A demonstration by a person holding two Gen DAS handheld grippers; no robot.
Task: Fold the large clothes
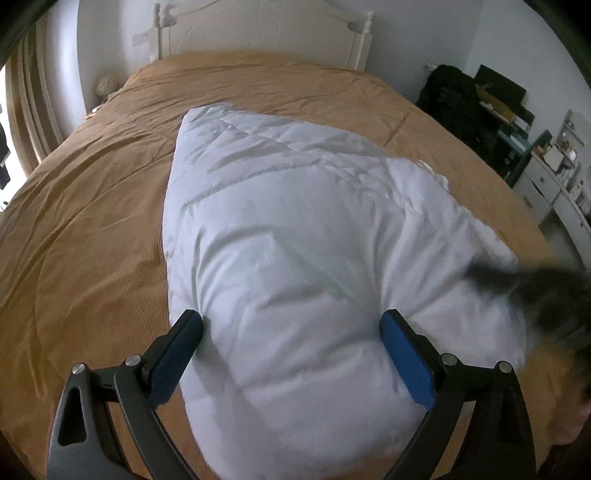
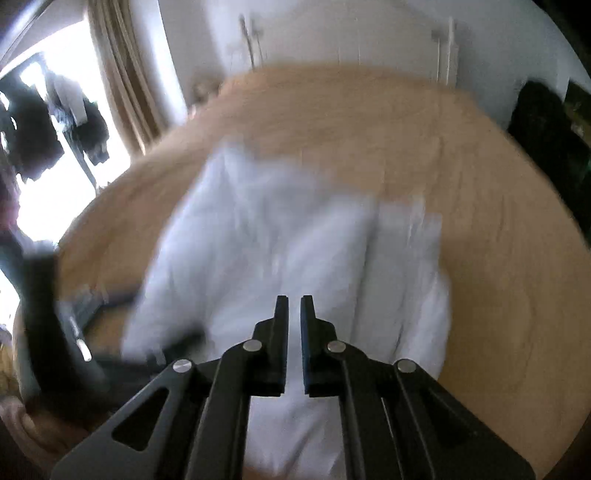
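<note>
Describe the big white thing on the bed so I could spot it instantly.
Find the wide bed with the tan cover and white headboard. At its near end lies a puffy white quilted garment, bundled in a heap. It is the only white, padded thing on the tan cover.

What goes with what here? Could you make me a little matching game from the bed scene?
Things:
1. white padded garment
2. bedspread
3. headboard
4. left gripper

Descriptions:
A. tan, covering the bed
B. white, at the bed's far end
C. fingers spread wide around the puffy bundle
D. lying bunched on the bed

Pairs: 1-D, 2-A, 3-B, 4-C
</note>
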